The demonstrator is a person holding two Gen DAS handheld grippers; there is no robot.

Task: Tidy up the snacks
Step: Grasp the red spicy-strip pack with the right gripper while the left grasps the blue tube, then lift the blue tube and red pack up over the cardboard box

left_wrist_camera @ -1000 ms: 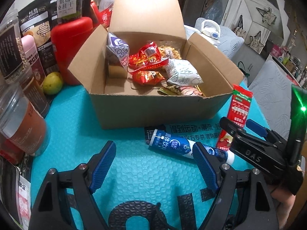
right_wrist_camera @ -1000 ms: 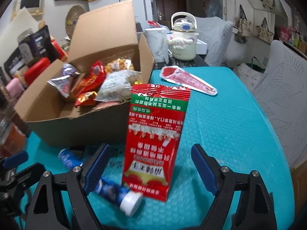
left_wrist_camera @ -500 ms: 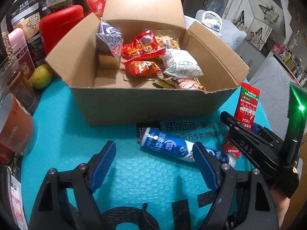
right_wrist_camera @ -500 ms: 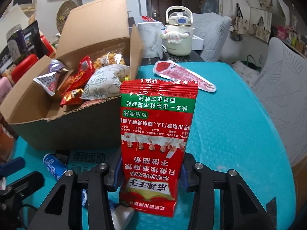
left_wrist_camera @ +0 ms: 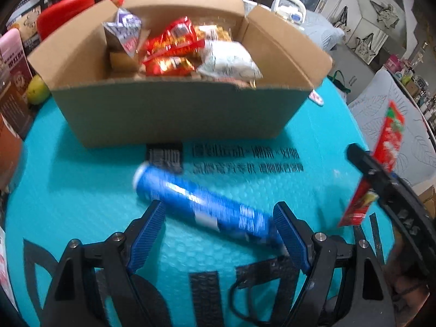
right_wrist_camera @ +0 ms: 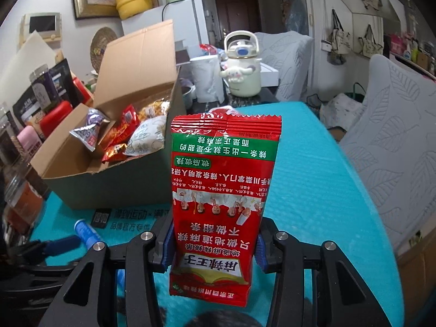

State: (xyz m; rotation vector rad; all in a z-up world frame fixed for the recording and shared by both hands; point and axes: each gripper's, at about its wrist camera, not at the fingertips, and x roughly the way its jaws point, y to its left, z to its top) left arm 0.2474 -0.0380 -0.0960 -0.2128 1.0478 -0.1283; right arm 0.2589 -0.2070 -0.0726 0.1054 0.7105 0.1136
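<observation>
**Meanwhile: spicy strip packet gripped, blue tube being straddled**

Seen from the left wrist, the left gripper (left_wrist_camera: 219, 234) is being held spread wide, its blue pads (left_wrist_camera: 290, 238) set to either side of a blue tube (left_wrist_camera: 201, 204) that is lying on the teal mat (left_wrist_camera: 81, 190). The picture is blurred, so contact between pad and tube cannot be made out; nothing appears to be squeezed. Just beyond the tube, a cardboard box (left_wrist_camera: 174, 114) is standing open, with silver, red and white snack packets (left_wrist_camera: 174, 51) piled inside. At the right edge, the right gripper (left_wrist_camera: 387, 188) is being shown with a red packet (left_wrist_camera: 381, 160) pinched in it.

From the right wrist, that red packet (right_wrist_camera: 222, 199) is being clamped upright by its lower part between the right gripper (right_wrist_camera: 212, 248)'s closed pads, held just right of the box (right_wrist_camera: 114, 179). The tube (right_wrist_camera: 84, 231) is lying on the mat (right_wrist_camera: 313, 190) in front of the box, beside the left gripper (right_wrist_camera: 54, 245).
</observation>
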